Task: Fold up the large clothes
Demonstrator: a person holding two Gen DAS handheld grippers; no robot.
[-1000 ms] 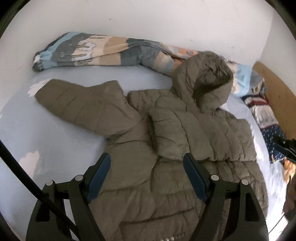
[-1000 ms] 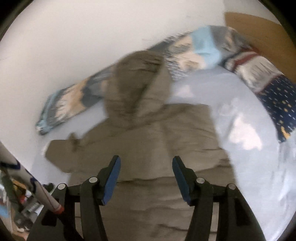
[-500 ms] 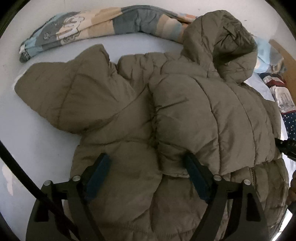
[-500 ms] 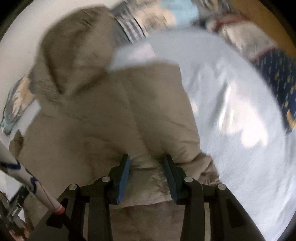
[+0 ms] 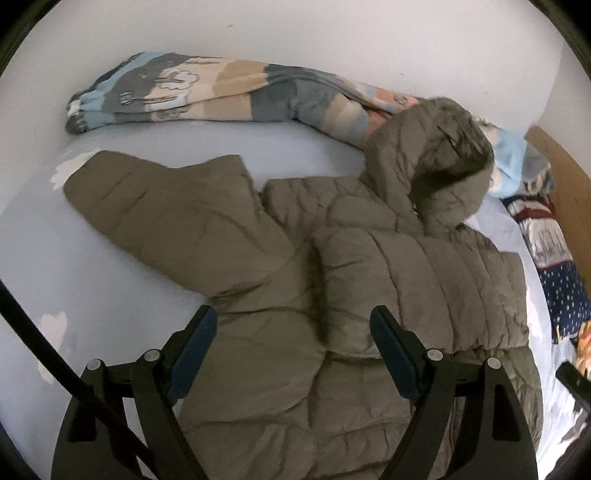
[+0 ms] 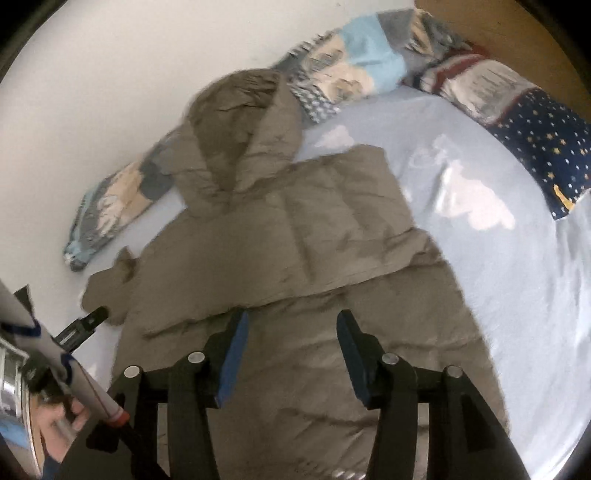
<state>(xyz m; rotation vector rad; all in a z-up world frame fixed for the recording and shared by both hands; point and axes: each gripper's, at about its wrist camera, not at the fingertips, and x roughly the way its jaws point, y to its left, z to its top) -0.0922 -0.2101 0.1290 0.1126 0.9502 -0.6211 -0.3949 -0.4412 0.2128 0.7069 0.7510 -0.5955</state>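
An olive-brown hooded puffer jacket (image 5: 332,295) lies flat on a light blue bed sheet (image 5: 92,277). Its hood (image 5: 436,162) points toward the wall. One sleeve (image 5: 177,214) stretches out to the left. The other sleeve (image 5: 406,288) lies folded across the chest. My left gripper (image 5: 291,343) is open and empty above the jacket's lower body. In the right wrist view the jacket (image 6: 314,277) fills the middle, and my right gripper (image 6: 291,350) is open and empty above its lower part, apart from the cloth.
A rolled patterned blanket (image 5: 221,92) lies along the white wall (image 5: 295,33). A navy star-print pillow (image 6: 546,147) and a wooden headboard (image 5: 565,192) are on the right. The other gripper's tip (image 6: 81,328) and a hand (image 6: 55,421) show at lower left.
Both grippers dropped close to the jacket half a second ago, the right one narrowing over the folded sleeve's edge. Both have pulled back up, and the right gripper has opened wide.
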